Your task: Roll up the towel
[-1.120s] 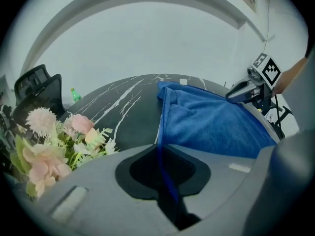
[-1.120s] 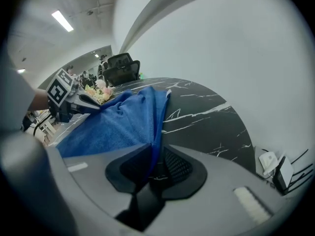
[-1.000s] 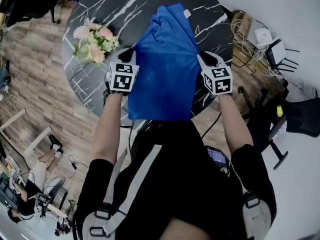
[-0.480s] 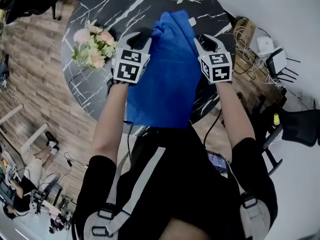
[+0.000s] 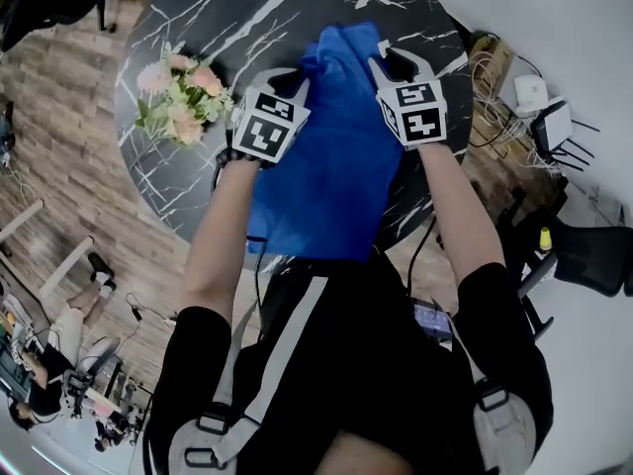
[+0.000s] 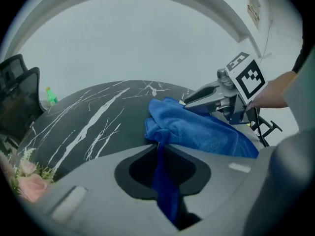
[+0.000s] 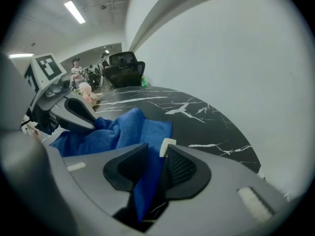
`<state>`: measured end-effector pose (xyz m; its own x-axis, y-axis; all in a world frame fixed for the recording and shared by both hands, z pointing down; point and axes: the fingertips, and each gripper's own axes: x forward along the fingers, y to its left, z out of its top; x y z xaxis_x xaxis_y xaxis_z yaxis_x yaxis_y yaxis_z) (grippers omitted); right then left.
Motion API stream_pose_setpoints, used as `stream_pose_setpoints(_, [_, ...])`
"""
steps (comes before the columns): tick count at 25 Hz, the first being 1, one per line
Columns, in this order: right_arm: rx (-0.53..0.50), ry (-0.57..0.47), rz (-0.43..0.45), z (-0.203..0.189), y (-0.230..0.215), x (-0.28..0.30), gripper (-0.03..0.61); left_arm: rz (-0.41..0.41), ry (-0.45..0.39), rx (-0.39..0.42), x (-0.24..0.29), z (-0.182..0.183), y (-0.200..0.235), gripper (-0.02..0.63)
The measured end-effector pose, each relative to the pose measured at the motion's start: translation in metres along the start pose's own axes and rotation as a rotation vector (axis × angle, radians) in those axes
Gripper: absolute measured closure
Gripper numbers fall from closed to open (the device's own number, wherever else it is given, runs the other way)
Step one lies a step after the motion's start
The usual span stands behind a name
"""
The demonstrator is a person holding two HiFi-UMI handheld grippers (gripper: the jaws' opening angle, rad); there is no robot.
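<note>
The towel [image 5: 328, 186] now sits folded farther up the counter [image 5: 247, 13] — left tool [image 5: 287, 77] pinching it tighter, right tool [image 5: 396, 59] loosening its pinch — roll barely begun.

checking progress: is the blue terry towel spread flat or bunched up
Partly bunched: blue terry towel heaps in folds at its far end, near part spread flat.
</note>
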<state>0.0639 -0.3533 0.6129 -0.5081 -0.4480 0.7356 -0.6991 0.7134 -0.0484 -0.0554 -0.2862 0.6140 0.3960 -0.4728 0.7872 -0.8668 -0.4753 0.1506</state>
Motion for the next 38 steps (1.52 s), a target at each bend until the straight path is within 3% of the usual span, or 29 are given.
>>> stream_pose_setpoints(3, [-0.024,-0.012,-0.029,0.000,-0.003,-0.002,0.529,0.017,-0.002,-0.009,-0.001,-0.001,0.005,0.572])
stream_pose_setpoints(7, [-0.053,-0.012,-0.076,-0.002,-0.017,-0.006,0.535,0.062,-0.010,-0.003,-0.003,-0.001,0.019,0.573])
stream_pose_setpoints(17, [0.003,0.012,-0.186,-0.018,-0.064,-0.025,0.537,0.214,-0.013,-0.061,-0.017,-0.004,0.060,0.575])
stream_pose_setpoints(22, [-0.003,0.008,-0.204,-0.021,-0.062,-0.025,0.540,0.207,-0.059,-0.011,-0.020,0.017,0.049,0.503])
stream_pose_setpoints(26, [-0.007,0.009,-0.199,-0.020,-0.062,-0.024,0.541,0.178,-0.114,-0.005,-0.019,0.048,0.047,0.503])
stream_pose_setpoints(34, [0.001,-0.006,-0.192,-0.018,-0.059,-0.024,0.549,0.099,-0.028,0.055,0.030,0.059,0.038,0.476])
stream_pose_setpoints(38, [0.015,-0.019,-0.192,-0.018,-0.059,-0.024,0.551,0.075,-0.024,0.024,0.041,0.058,0.035,0.476])
